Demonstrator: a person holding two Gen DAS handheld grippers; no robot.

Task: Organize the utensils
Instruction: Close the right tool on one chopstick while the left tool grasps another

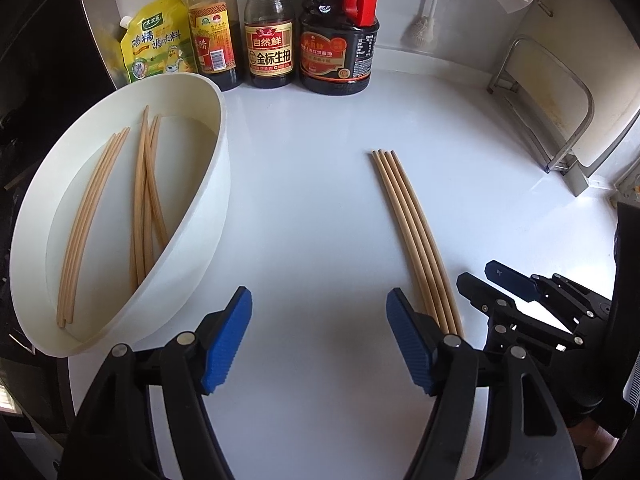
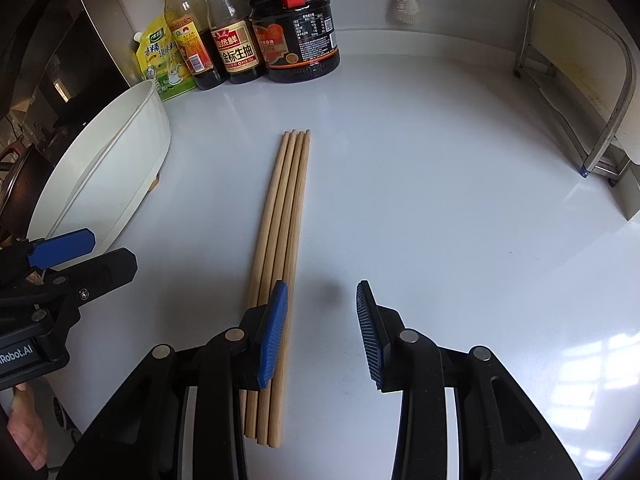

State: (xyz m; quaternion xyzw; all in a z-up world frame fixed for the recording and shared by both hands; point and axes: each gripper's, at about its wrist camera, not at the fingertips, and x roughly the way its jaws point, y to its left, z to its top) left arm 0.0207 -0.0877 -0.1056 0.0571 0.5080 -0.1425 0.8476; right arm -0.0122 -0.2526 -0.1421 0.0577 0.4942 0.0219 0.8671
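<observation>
four pale wooden chopsticks (image 2: pixel 280 240) lie side by side, touching, on white counter (image 2: pixel 440 200), right of white tub (image 1: pixel 208 216) holding more chopsticks (image 1: pixel 144 208). near ends hidden under right gripper (image 2: pixel 322 332); tub contents unseen from right wrist. long axis runs toward sauce bottles (image 1: pixel 272 40). left gripper (image 1: pixel 318 338) open, empty; right gripper open, nothing clamped.

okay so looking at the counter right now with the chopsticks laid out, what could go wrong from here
1. The four loose chopsticks lie side by side beside the right hand-held gripper, not between its open pads; closing may catch only some or roll them apart.
2. The white tub, already holding chopsticks, sits close to the left hand-held gripper; a sideways move could bump it.
3. Sauce bottles stand behind; a long sweep might hit them.
</observation>
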